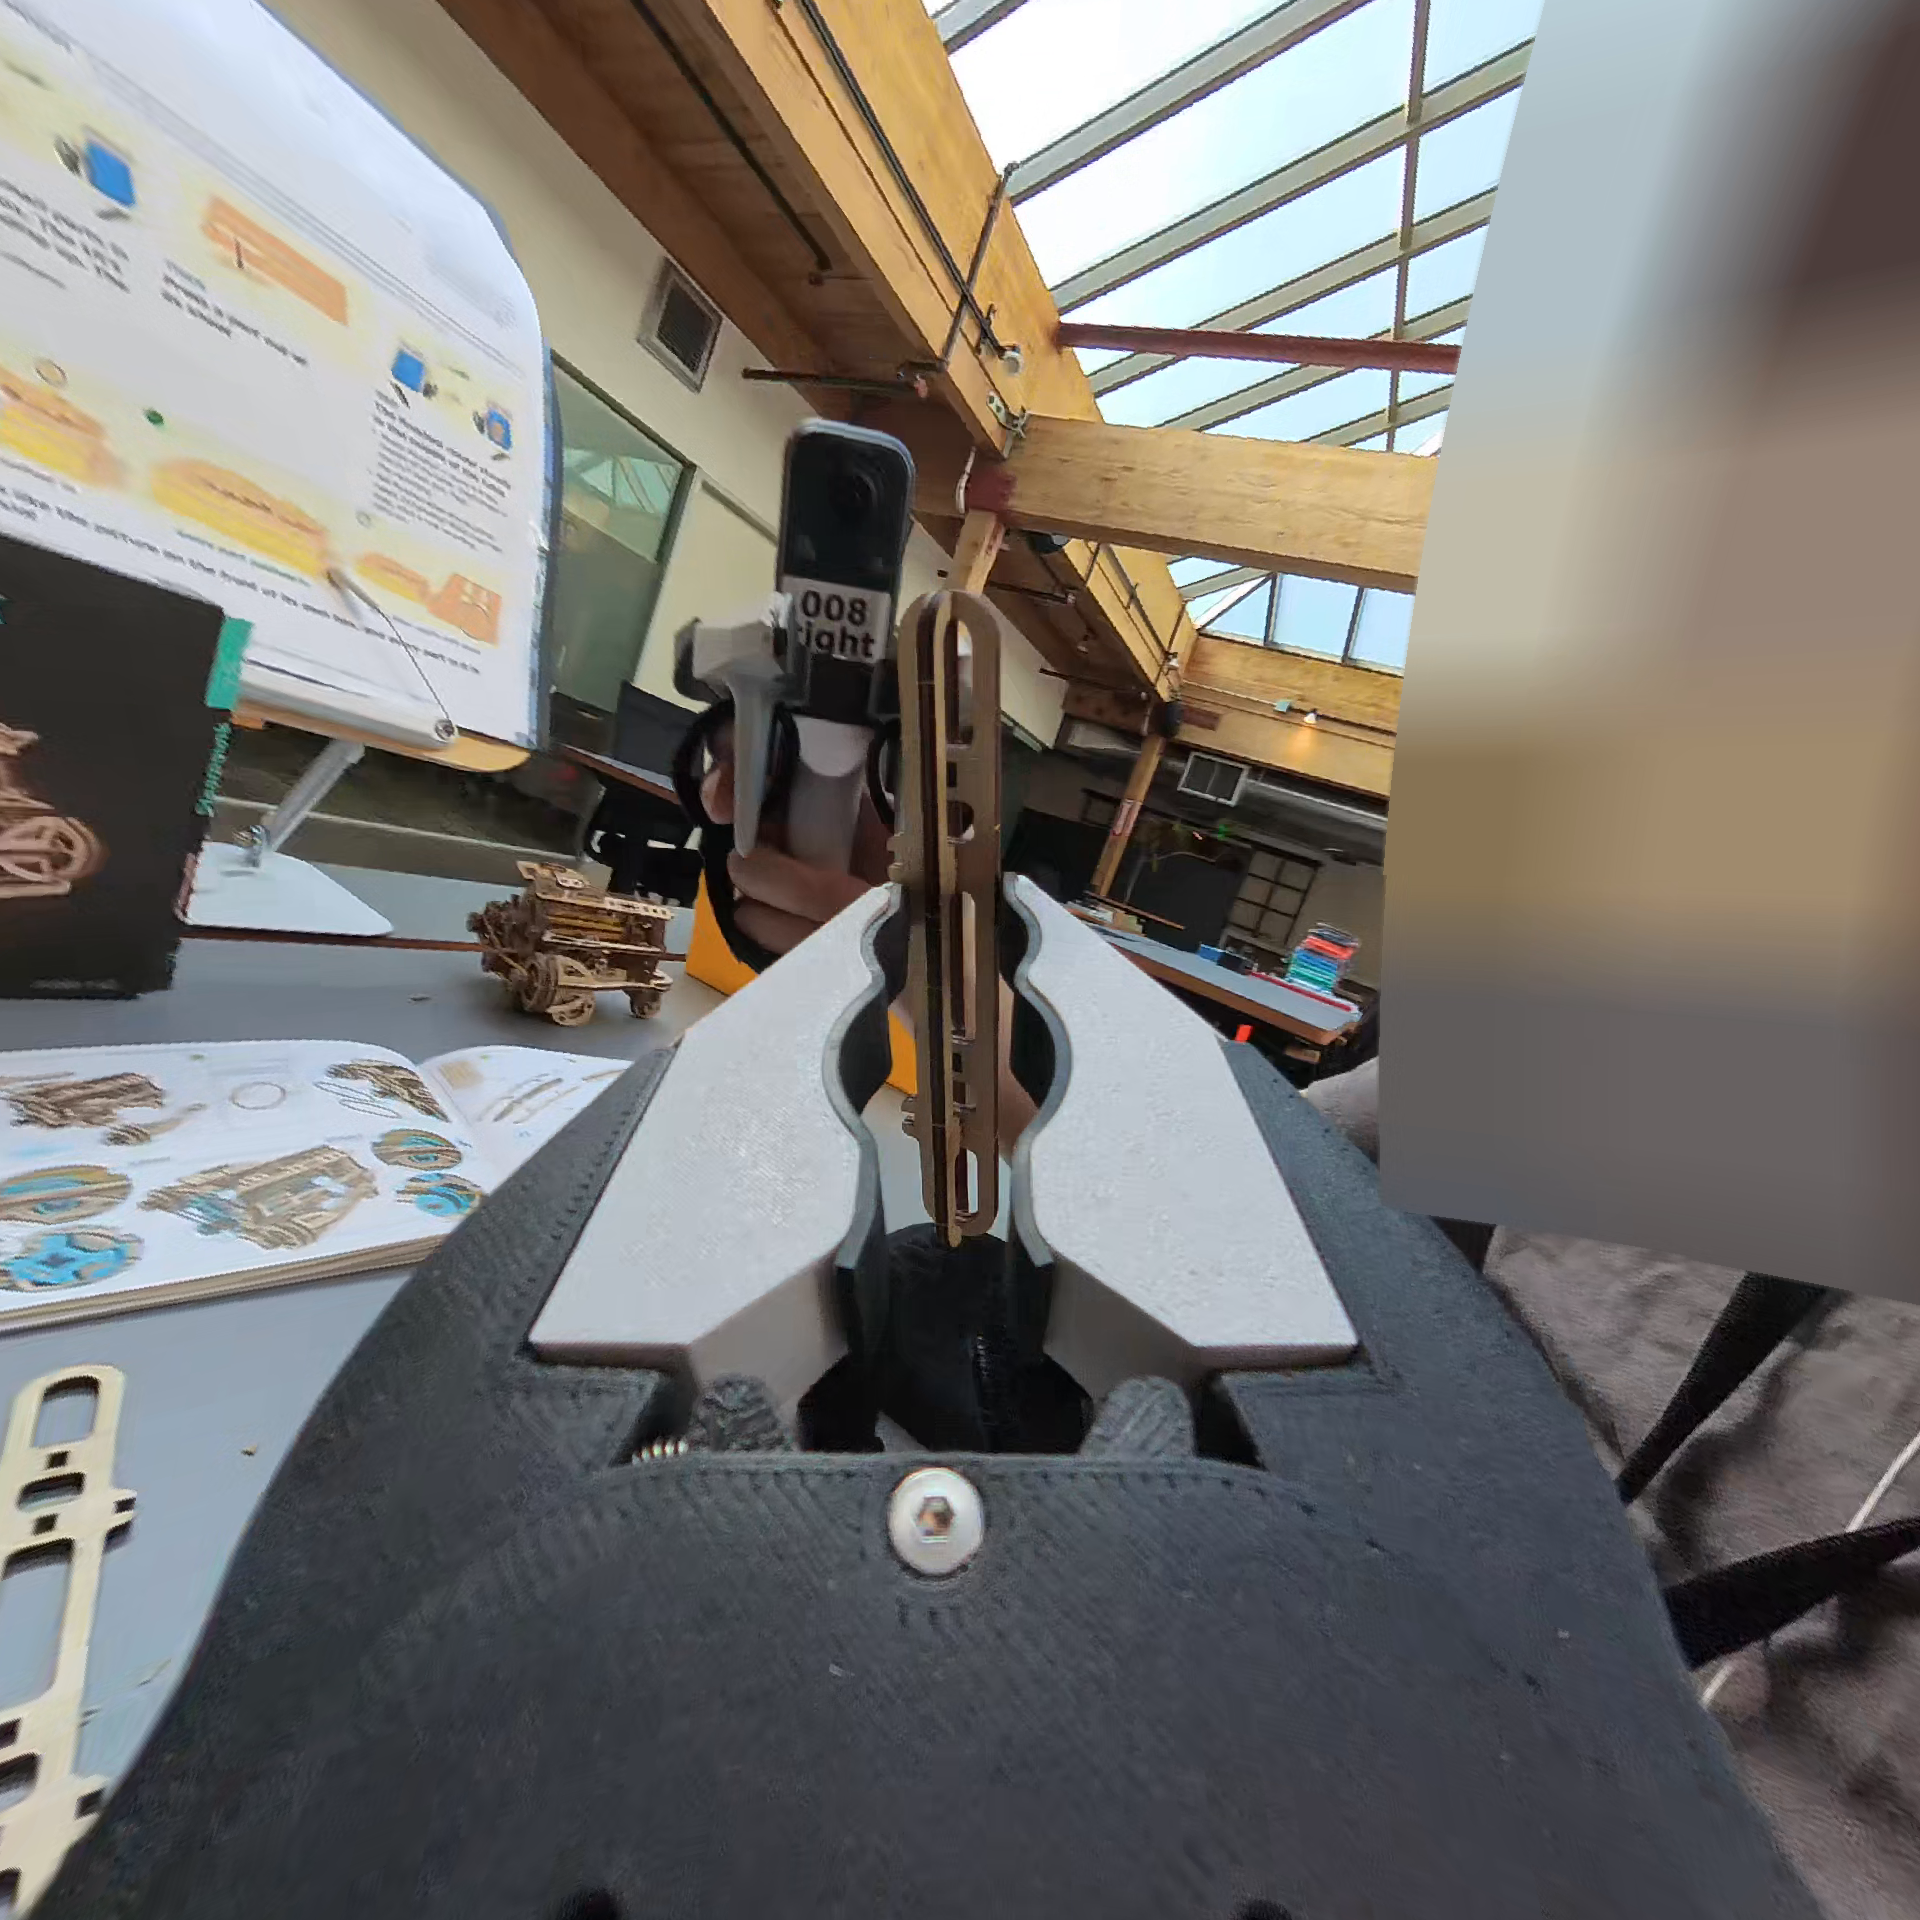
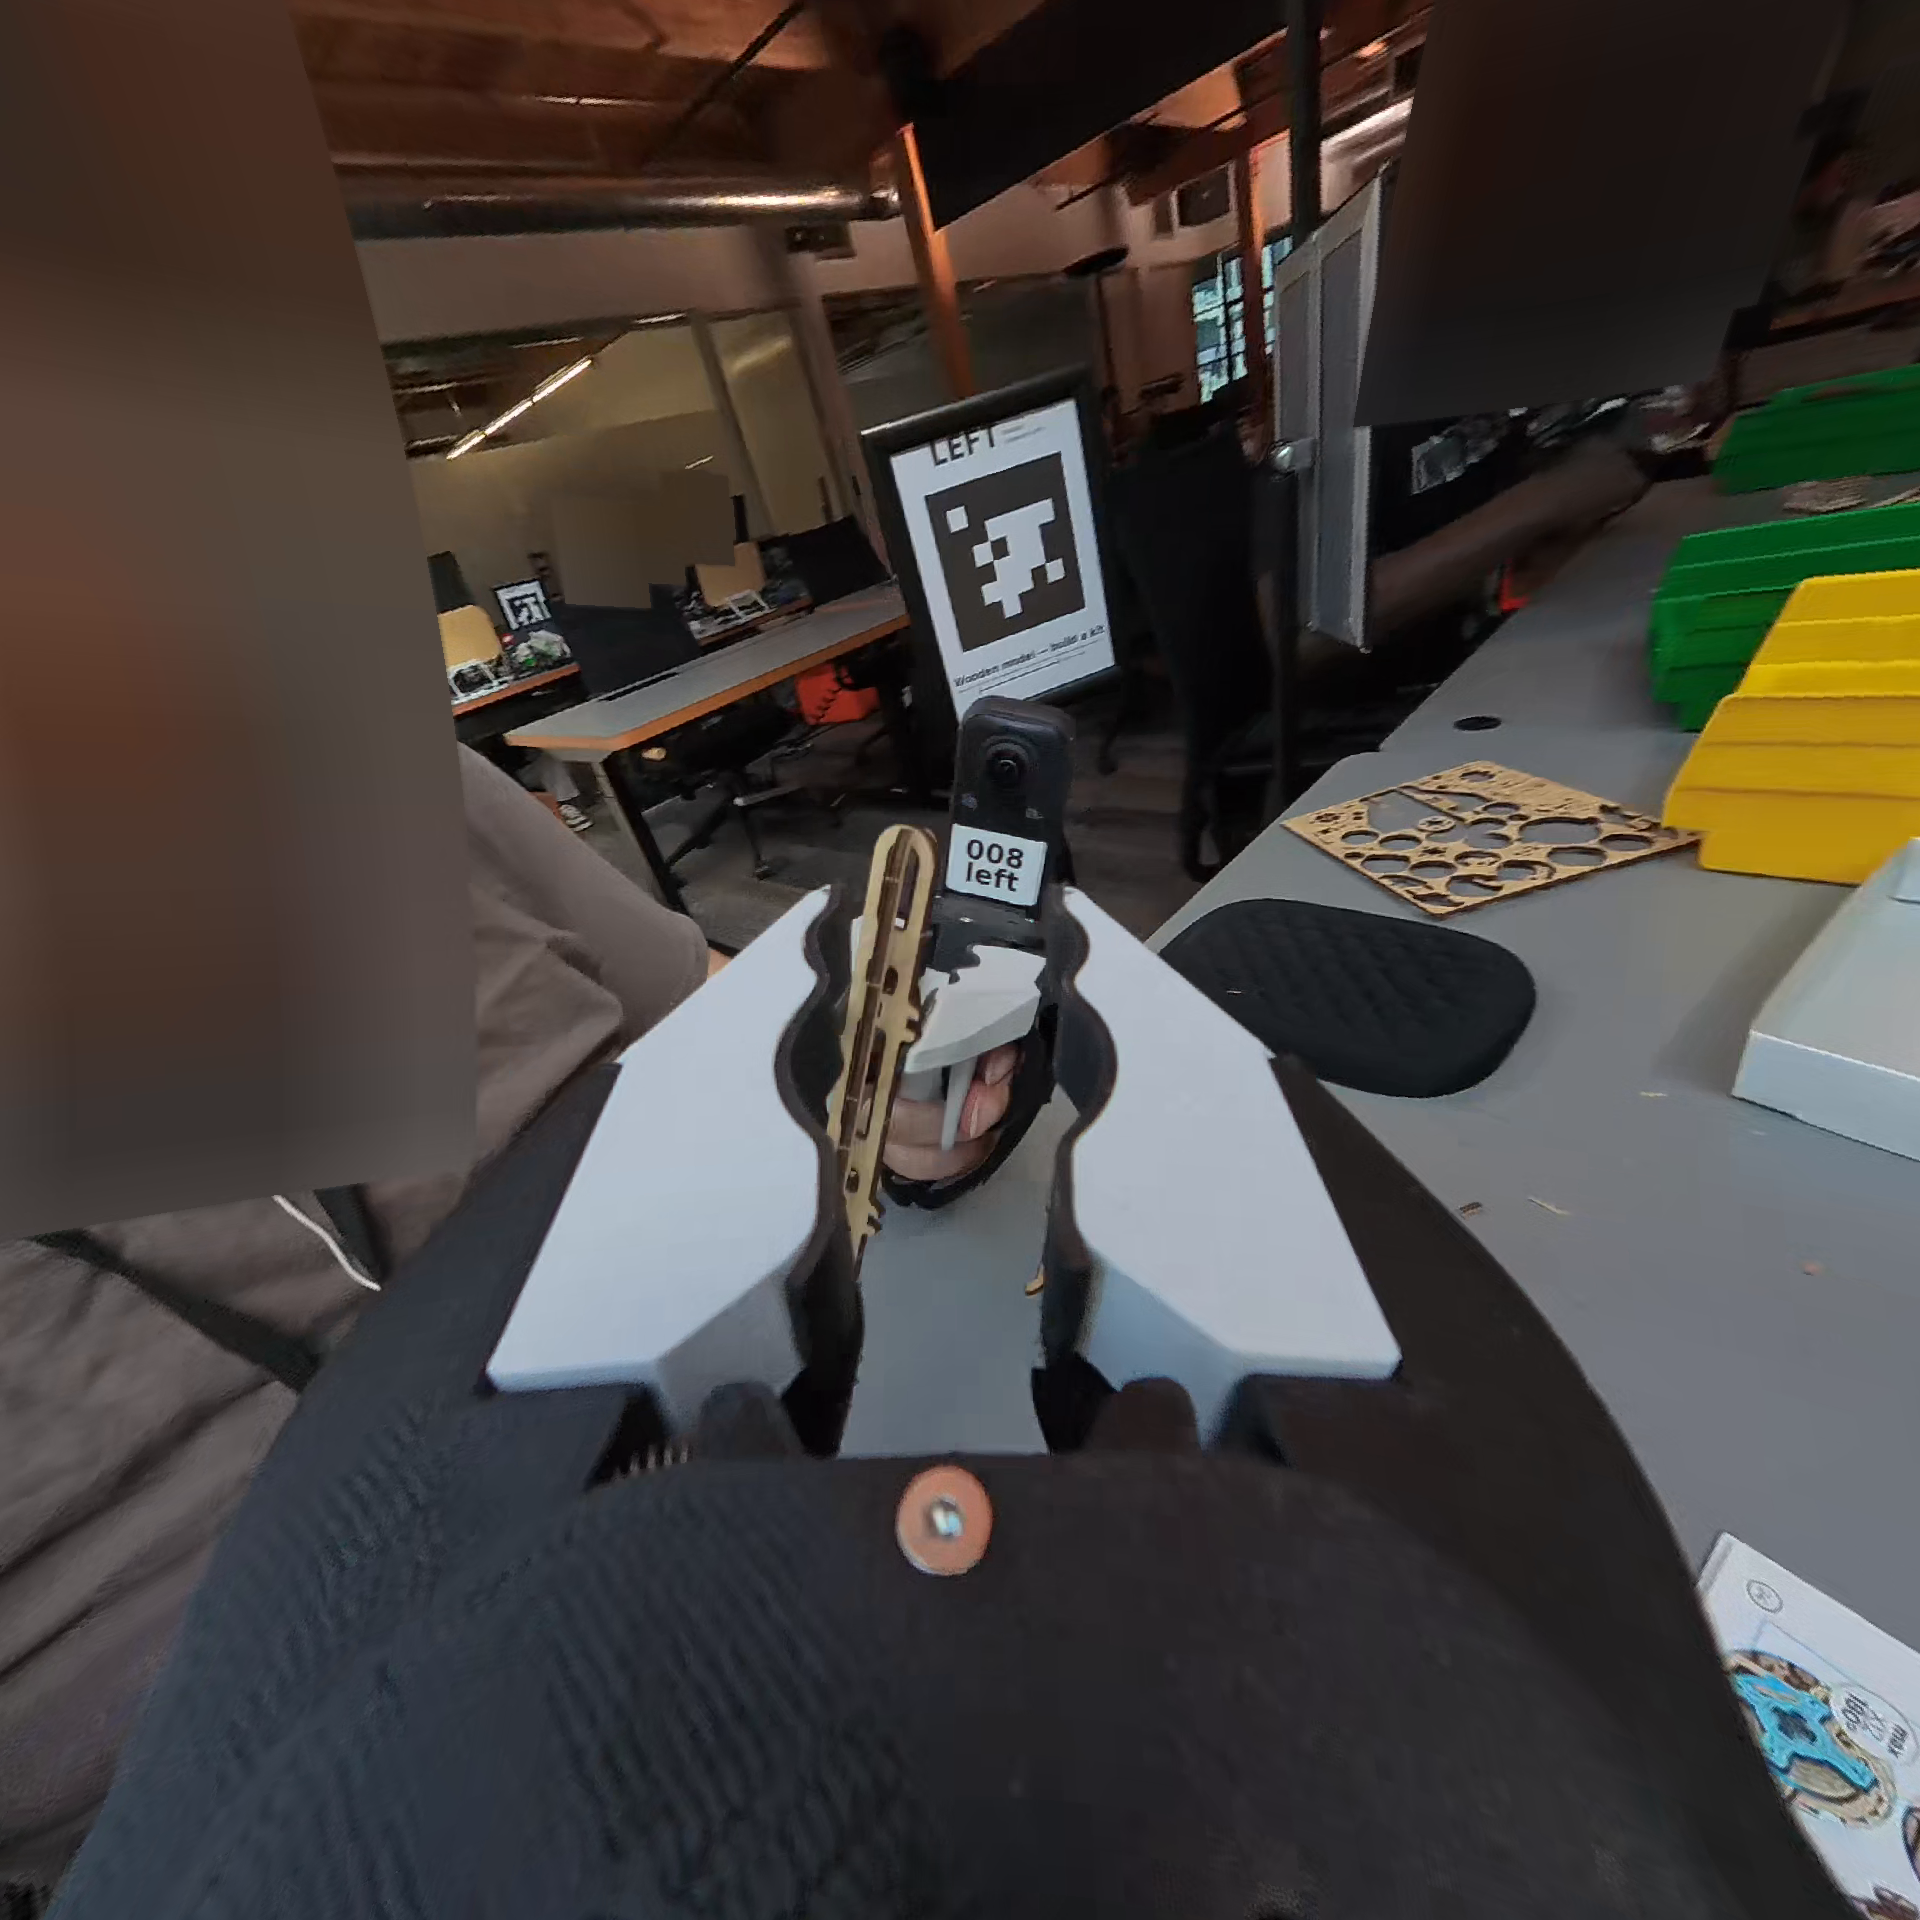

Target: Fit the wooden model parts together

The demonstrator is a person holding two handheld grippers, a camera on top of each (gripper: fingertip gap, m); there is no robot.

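Note:
A long slotted wooden part, made of thin layered slats, stands on edge between the fingers of my left gripper. The jaws are closed against both its sides. The same part shows in the right wrist view, resting against the left finger of my right gripper. That gripper's jaws stand wide apart, with a clear gap on the part's right side. The two grippers face each other: the right one shows beyond the part, the left one likewise. A second flat slotted part lies on the table at the lower left.
An open instruction booklet, a finished wooden model, a black box and a sheet on a stand sit to the left. On the right are a cut-out wood sheet, a black pad, yellow bins and green bins. My right fingertips sit around 5 centimeters from my left ones.

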